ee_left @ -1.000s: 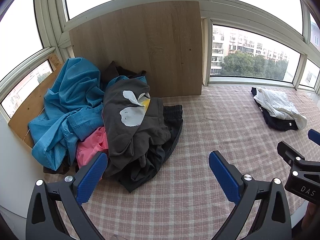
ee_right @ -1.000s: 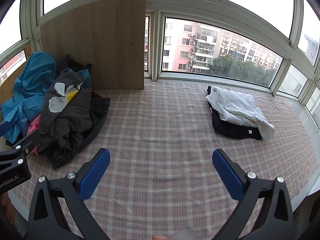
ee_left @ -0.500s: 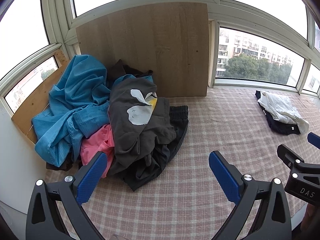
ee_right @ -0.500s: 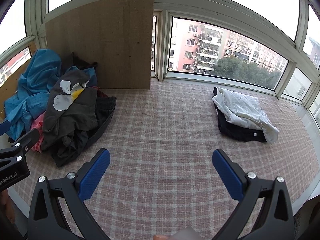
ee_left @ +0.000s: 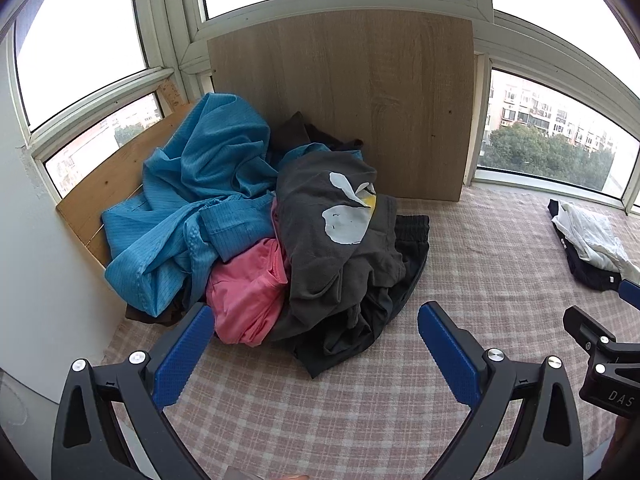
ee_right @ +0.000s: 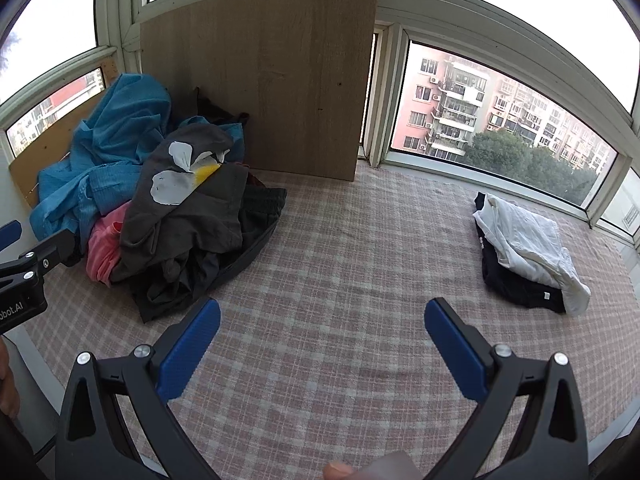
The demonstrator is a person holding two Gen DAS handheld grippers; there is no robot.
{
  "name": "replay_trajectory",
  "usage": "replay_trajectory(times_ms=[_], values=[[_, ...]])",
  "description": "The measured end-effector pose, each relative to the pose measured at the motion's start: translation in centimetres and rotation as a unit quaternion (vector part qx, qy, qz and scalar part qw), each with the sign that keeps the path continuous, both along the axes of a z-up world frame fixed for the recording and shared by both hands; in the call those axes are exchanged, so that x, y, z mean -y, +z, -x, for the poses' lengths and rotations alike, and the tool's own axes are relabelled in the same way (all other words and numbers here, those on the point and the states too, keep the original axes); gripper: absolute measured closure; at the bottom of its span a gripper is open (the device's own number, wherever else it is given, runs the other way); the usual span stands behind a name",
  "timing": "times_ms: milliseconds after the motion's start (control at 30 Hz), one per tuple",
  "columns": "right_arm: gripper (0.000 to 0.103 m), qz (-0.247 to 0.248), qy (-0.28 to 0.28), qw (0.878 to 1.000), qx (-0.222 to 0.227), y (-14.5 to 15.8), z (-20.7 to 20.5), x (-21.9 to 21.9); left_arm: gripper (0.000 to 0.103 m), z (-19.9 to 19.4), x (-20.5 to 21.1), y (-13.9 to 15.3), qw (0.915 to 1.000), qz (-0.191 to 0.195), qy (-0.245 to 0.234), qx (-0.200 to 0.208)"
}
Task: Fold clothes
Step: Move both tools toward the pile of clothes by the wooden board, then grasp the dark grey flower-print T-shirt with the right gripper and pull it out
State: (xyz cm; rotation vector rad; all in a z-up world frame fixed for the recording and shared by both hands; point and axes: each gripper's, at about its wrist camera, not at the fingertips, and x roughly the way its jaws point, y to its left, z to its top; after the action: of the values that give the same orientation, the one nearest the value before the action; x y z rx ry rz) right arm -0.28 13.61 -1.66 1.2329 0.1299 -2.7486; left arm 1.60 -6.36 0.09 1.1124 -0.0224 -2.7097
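Note:
A heap of unfolded clothes lies in the left corner: a blue garment (ee_left: 192, 196), a pink one (ee_left: 248, 288) and a dark grey shirt (ee_left: 332, 248) with a white and yellow print on top. In the right wrist view the same grey shirt (ee_right: 192, 208) tops the heap. My left gripper (ee_left: 312, 344) hovers open just short of the heap's near edge. Over bare checked cloth, my right gripper (ee_right: 320, 336) is open and holds nothing. A folded stack, white garment (ee_right: 524, 240) over a black one (ee_right: 512, 284), sits at the right.
A pink checked cloth (ee_right: 340, 272) covers the platform. A wooden board (ee_left: 360, 100) leans on the windows behind the heap, and a second board (ee_left: 112, 196) stands at the left. Window frames ring the platform. The other gripper's body (ee_left: 608, 364) shows at the right edge.
Both grippers have swung left and come closer to the heap, which now looms larger in both views. The folded stack has slid toward the right edge. Both stay open.

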Motion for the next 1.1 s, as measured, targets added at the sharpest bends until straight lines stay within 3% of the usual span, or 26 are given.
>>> replay_trajectory(times_ms=[200,267,500,567,767,867,967,1033,1100], values=[[0.0,0.049,0.017,0.998,0.034,-1.1,0.8,1.2,0.001,-1.1,3.3,-0.3,0.9989,-0.023,0.037,-0.016],[0.0,0.071,0.016,0.996,0.041,-1.3,1.1,1.5,0.001,-1.3,4.3,-0.7,0.9987,-0.014,0.048,-0.011],[0.0,0.082,0.015,0.996,0.024,-1.7,1.9,3.7,0.001,-2.0,8.0,-2.0,0.993,0.041,0.107,0.028],[0.0,0.086,0.024,0.995,0.039,-1.9,2.6,4.6,0.001,-2.1,9.1,-2.4,0.9916,0.049,0.112,0.041],[0.0,0.116,0.049,0.989,0.075,-2.8,4.4,7.7,0.001,-2.7,13.2,-2.9,0.9892,0.02,0.135,0.052],[0.0,0.175,0.058,0.98,0.079,-2.7,4.9,8.5,0.002,-3.1,15.2,-3.1,0.9876,0.007,0.15,0.047],[0.0,0.241,0.059,0.964,0.093,-2.9,5.7,9.0,0.019,-3.4,17.2,-3.3,0.9855,-0.013,0.163,0.043],[0.0,0.25,0.061,0.961,0.099,-3.1,6.2,9.9,0.032,-3.6,18.5,-3.6,0.9841,-0.033,0.17,0.041],[0.0,0.222,0.063,0.969,0.086,-3.0,6.4,10.9,0.032,-3.7,19.9,-4.0,0.9827,-0.057,0.173,0.036]])
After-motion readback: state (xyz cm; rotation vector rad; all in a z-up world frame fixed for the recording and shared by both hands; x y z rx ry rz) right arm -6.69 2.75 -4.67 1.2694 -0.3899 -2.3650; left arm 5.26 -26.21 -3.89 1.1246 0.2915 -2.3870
